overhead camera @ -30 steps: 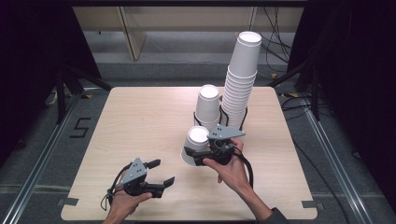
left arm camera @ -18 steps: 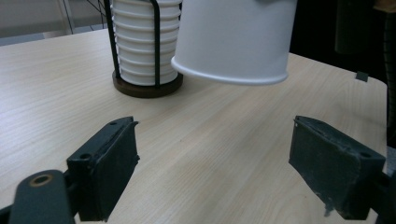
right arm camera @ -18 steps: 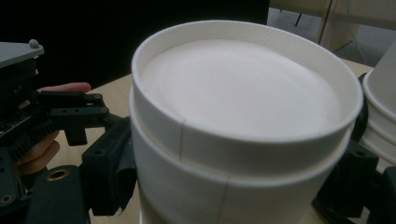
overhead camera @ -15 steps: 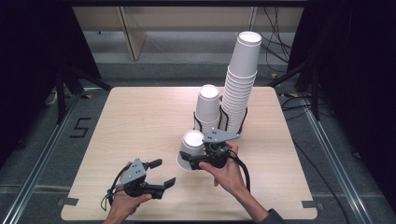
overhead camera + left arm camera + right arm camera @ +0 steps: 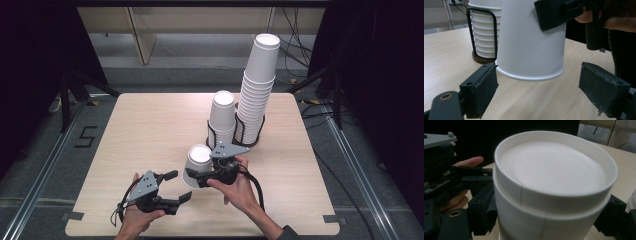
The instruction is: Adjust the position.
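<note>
Number 5 (image 5: 86, 136) taped on floor

We see the table (image 5: 150, 130) evenly lit from overhead against dark surroundings, with soft shadows; in the right gripper view the near cup (image 5: 554, 187) is slightly blurred.

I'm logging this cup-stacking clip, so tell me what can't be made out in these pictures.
- Held cups, right gripper view: two nested show; any more are cut off by the bottom edge.
- Right tongs, high view: contact with the cups is hidden by the hand.
- Tall stack, left gripper view: its top is cut off by the upper edge.
</note>
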A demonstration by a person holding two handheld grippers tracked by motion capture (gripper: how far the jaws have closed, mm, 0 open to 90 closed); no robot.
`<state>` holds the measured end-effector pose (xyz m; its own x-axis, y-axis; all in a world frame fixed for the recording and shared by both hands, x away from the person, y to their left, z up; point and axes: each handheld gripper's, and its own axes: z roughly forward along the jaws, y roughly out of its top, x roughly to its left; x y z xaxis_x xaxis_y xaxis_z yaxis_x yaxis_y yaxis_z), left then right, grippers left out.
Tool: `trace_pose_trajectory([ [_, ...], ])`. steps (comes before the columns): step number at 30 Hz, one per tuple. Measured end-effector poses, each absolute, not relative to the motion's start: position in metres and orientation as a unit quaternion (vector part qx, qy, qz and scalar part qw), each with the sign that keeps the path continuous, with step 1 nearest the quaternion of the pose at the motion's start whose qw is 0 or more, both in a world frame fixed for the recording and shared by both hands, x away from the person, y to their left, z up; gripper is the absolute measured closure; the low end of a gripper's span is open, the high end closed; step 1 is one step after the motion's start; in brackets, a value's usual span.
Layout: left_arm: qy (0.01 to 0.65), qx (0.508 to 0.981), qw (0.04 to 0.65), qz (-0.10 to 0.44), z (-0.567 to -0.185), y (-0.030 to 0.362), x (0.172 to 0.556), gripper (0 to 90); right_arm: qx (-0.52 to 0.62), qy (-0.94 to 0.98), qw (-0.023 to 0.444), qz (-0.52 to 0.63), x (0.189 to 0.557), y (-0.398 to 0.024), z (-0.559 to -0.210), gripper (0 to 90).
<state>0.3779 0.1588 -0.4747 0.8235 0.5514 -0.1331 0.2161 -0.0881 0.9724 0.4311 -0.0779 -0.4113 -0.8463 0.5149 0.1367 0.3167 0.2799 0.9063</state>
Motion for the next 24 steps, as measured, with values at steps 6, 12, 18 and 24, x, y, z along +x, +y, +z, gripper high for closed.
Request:
trace_pose_trajectory([
  [6,0.269,0.732,0.61,0.139,-0.474,0.158,0.377,14.1,0.245,0.796,0.074,0.549,0.426,-0.071,-0.412,20.6],
  [12,0.267,0.732,0.611,0.139,-0.473,0.157,0.376,8.4,0.236,0.795,0.053,0.556,0.419,-0.065,-0.412,20.9],
  [18,0.262,0.736,0.609,0.138,-0.473,0.155,0.376,2.4,0.225,0.793,0.042,0.565,0.415,-0.061,-0.41,21.0],
  [24,0.262,0.736,0.609,0.136,-0.473,0.153,0.376,2.1,0.213,0.789,0.039,0.575,0.413,-0.057,-0.412,21.0],
])
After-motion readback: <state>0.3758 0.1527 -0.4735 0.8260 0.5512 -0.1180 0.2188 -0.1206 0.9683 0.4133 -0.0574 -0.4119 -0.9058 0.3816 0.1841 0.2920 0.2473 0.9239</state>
